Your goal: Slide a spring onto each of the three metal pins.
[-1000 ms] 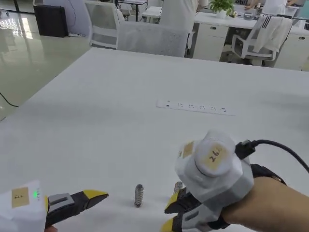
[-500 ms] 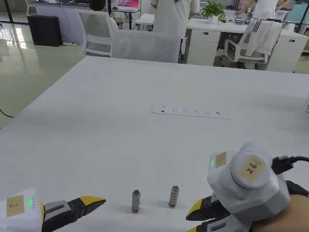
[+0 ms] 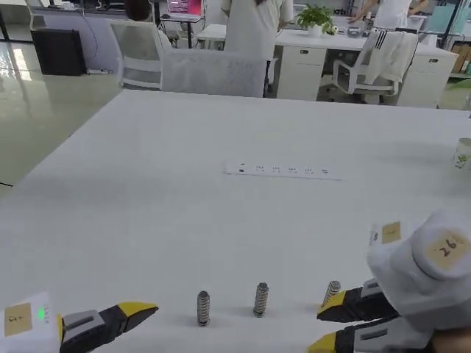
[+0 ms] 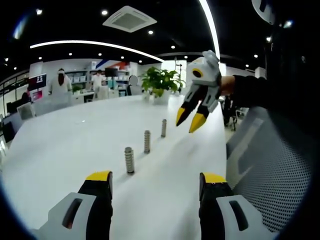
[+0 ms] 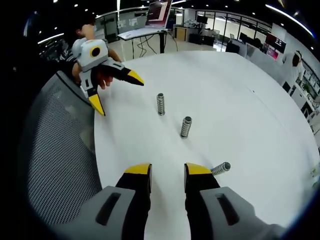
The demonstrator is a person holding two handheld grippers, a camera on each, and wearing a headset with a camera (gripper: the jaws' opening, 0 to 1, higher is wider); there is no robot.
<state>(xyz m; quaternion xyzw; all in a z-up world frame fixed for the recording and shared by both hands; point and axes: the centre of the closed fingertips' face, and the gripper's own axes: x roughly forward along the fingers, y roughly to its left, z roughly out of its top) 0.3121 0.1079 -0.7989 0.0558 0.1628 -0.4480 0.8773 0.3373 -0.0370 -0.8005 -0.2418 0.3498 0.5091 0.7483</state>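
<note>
Three springs stand on pins in a row near the table's front edge: left spring (image 3: pixel 204 307), middle spring (image 3: pixel 260 299), right spring (image 3: pixel 333 293). My right gripper (image 3: pixel 329 328) is open at the lower right, its upper fingertip just beside the right spring. In the right gripper view the right gripper (image 5: pixel 167 171) holds nothing, and the nearest spring (image 5: pixel 221 168) leans right of its right finger. My left gripper (image 3: pixel 129 321) sits left of the row. In its own view the left gripper (image 4: pixel 156 178) is open, with the springs (image 4: pixel 129 160) ahead and the right gripper (image 4: pixel 192 115) beyond.
A white power strip (image 3: pixel 283 170) lies across the middle of the white table (image 3: pixel 184 191). A cup (image 3: pixel 462 154) stands at the right edge. Office chairs (image 3: pixel 213 72), desks and a person are behind the far edge. A mesh chair (image 5: pixel 55 150) is close to the near edge.
My right gripper has moved right, away from the middle spring, and a third spring now stands beside its tip. The left gripper has hardly moved. The head camera has tilted.
</note>
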